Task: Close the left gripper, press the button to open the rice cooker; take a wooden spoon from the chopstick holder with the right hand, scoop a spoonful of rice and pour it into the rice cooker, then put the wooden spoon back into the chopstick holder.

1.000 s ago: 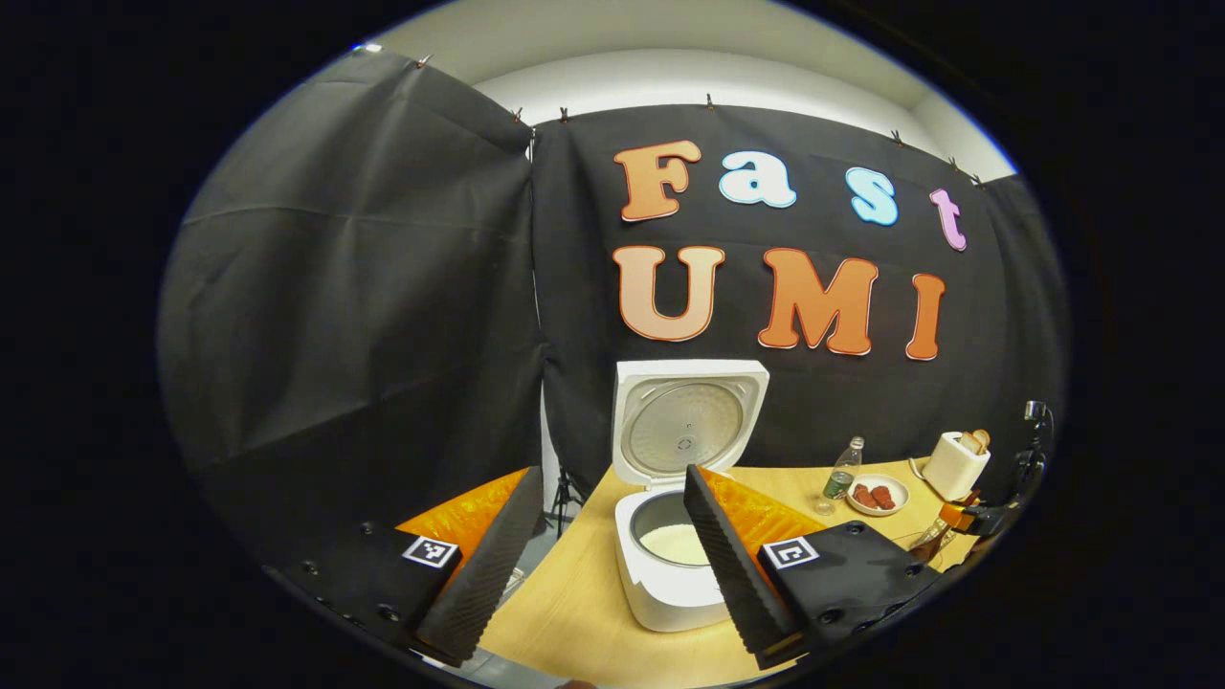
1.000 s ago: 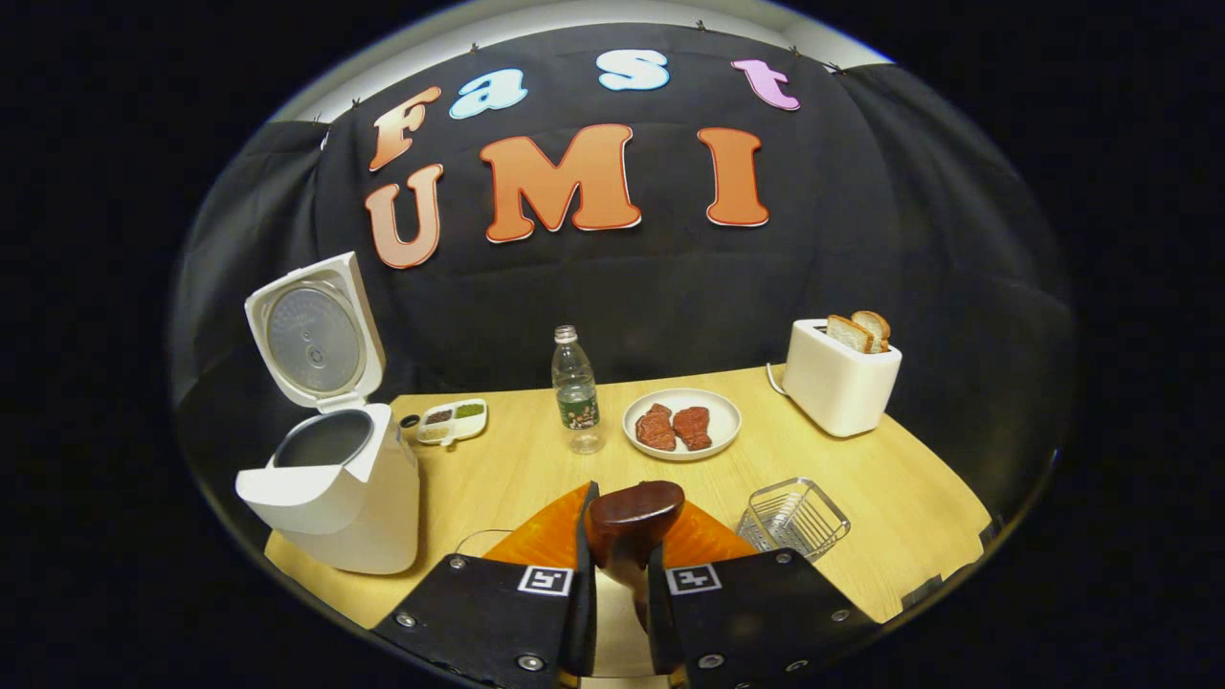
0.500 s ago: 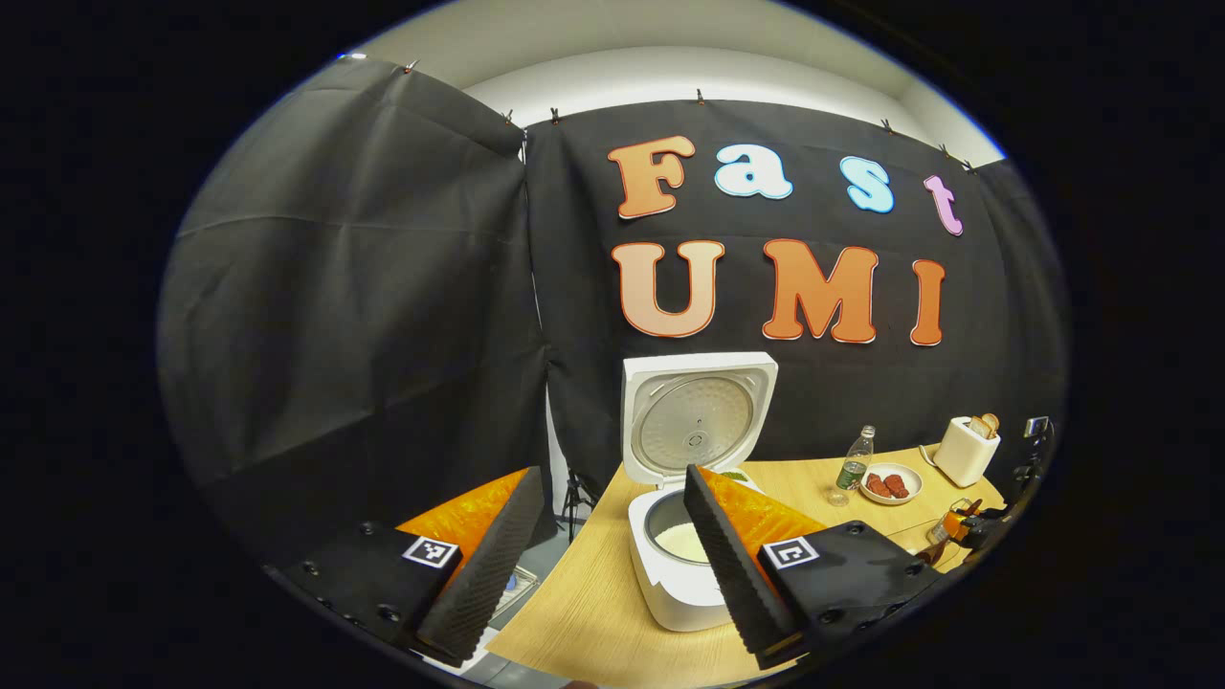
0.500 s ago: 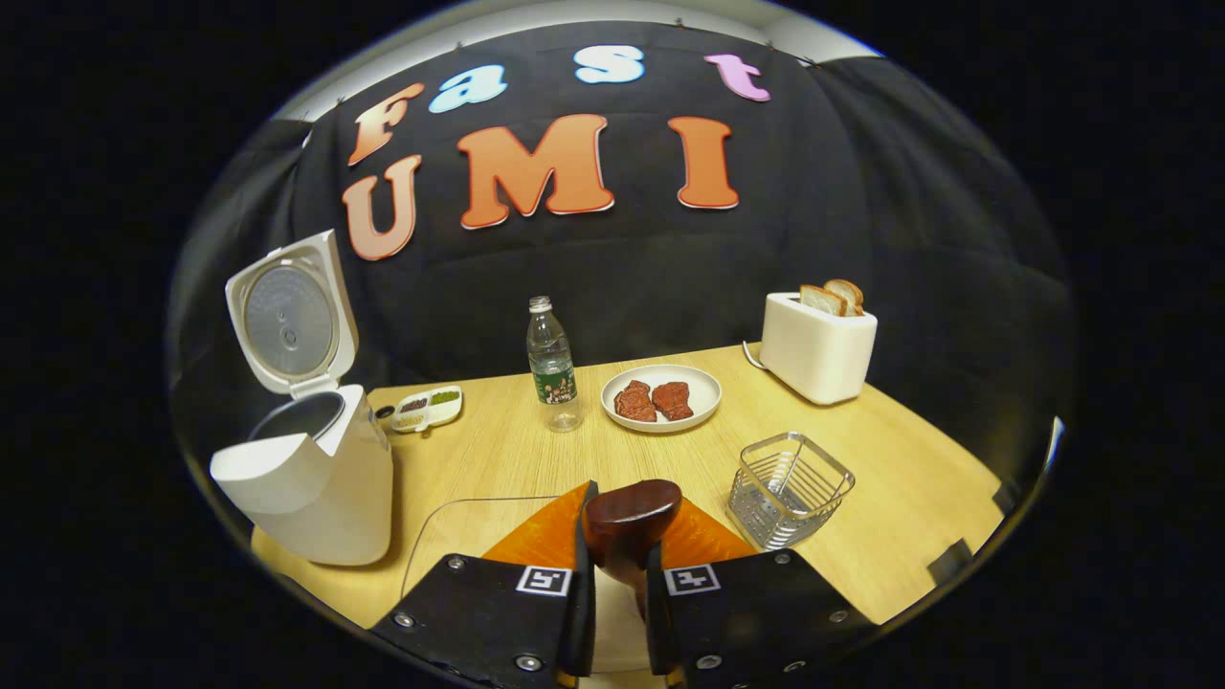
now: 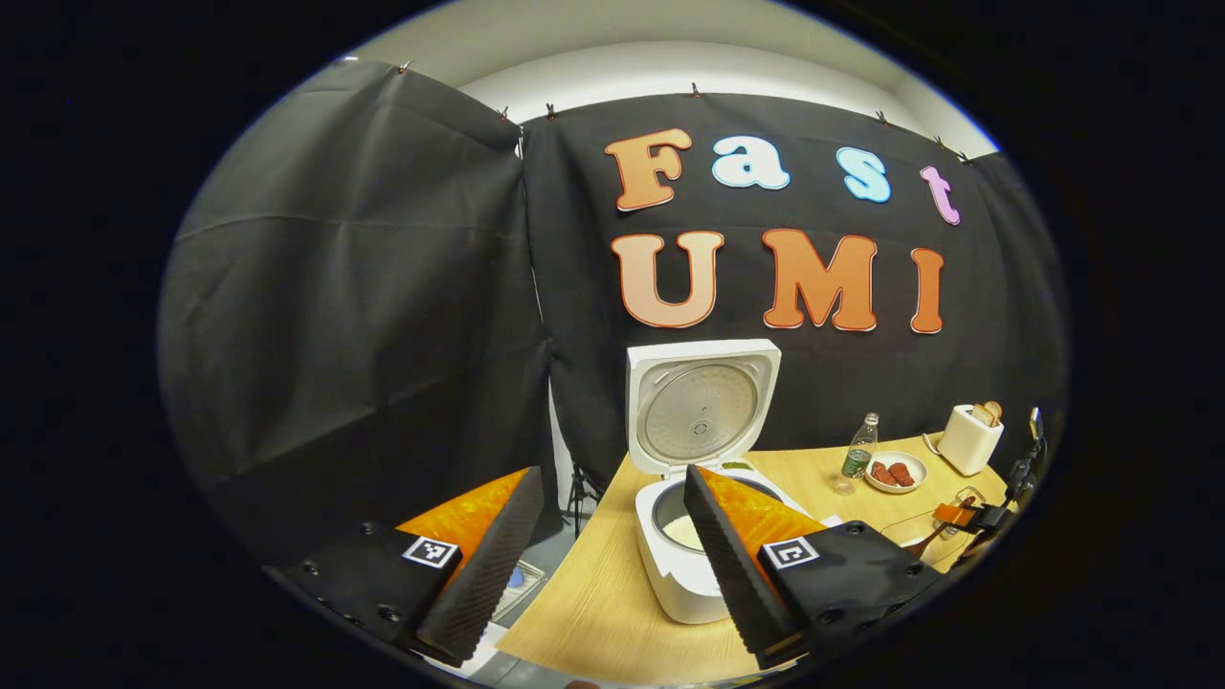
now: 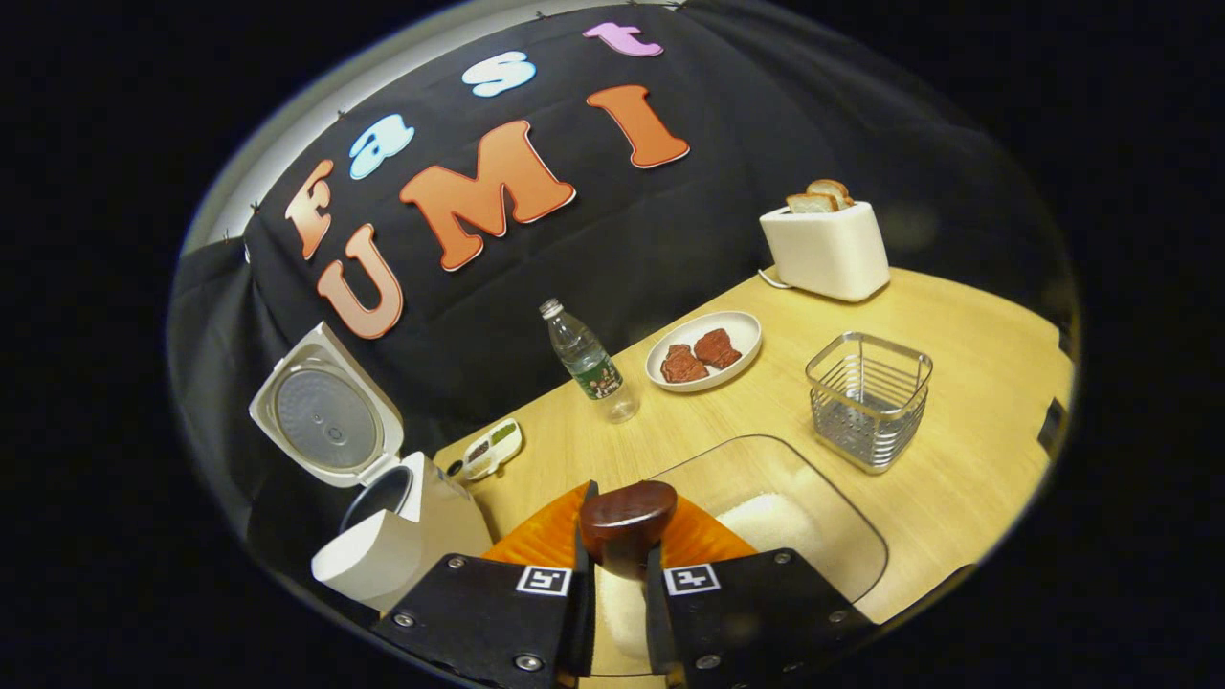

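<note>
Right gripper view: my right tongs [image 6: 617, 584] clamp the dark wooden spoon [image 6: 627, 517] above a clear glass tray of white rice [image 6: 780, 522], probably empty-bowled. My left tongs [image 5: 612, 560] gape wide beside the open white rice cooker [image 5: 703, 478] on the pale wooden desk [image 5: 593, 612].
</note>
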The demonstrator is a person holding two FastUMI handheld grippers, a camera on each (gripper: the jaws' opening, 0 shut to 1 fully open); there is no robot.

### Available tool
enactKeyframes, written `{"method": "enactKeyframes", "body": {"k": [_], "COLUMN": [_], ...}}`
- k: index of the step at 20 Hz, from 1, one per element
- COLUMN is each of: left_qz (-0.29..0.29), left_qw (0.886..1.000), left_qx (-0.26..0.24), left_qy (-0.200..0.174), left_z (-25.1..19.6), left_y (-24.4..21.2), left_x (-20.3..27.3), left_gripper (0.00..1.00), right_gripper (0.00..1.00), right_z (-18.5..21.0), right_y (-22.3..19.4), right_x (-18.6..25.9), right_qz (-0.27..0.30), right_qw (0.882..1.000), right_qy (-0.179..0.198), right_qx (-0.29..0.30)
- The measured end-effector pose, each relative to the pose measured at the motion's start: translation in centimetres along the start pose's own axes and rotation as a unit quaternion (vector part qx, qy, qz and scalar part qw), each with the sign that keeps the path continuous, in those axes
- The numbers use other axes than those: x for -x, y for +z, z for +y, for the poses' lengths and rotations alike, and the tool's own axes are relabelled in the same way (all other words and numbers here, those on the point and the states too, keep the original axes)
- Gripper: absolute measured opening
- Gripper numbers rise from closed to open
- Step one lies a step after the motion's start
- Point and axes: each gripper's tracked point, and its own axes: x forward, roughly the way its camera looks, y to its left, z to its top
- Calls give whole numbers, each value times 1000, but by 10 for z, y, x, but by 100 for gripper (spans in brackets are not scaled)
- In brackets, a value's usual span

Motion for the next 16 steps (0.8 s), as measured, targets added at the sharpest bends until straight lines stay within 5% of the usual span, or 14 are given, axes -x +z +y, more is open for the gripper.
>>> {"method": "enactKeyframes", "body": {"k": [6, 16], "left_qz": [4, -2], "left_qw": [1000, 1000], "left_qx": [7, 18], "left_qy": [-8, -15], "left_z": [-4, -9], "left_y": [-4, 3], "left_x": [0, -4], "left_gripper": [100, 100], "right_gripper": [21, 21], "right_z": [-13, -51], "right_y": [-3, 14], "right_x": [-9, 7], "right_qz": [19, 24], "right_qw": [992, 949], "right_qy": [-9, 1], "right_qx": [-127, -313]}}
